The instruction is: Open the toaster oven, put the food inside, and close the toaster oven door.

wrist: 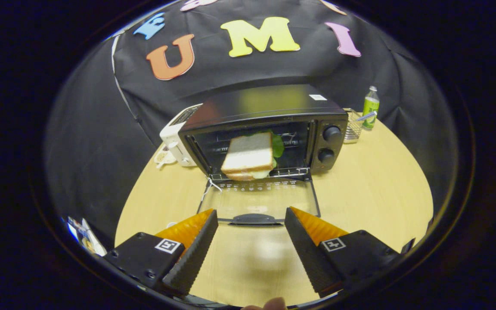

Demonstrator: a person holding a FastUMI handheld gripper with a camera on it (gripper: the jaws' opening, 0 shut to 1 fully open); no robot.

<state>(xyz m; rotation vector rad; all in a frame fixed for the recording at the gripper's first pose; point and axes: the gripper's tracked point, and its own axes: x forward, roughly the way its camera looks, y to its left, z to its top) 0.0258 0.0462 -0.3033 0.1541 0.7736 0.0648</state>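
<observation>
A black toaster oven (269, 112) stands on the round wooden table (373, 189) with its glass door (258, 200) folded down flat towards me. A sandwich (249, 157) of white bread with green lettuce lies on the wire rack at the oven's mouth, its front edge near the rack's front. The door's dark handle (254, 218) lies just ahead of my fingers, level with the gap between them. My gripper (251, 219) is open and holds nothing; its fingers hover over the table in front of the door.
A white pop-up toaster (175, 140) stands left of the oven. Right of the oven are a wire basket (352, 127) and a green bottle (370, 107). Two knobs (330, 144) sit on the oven's right panel. A fingertip (269, 305) shows below the fingers.
</observation>
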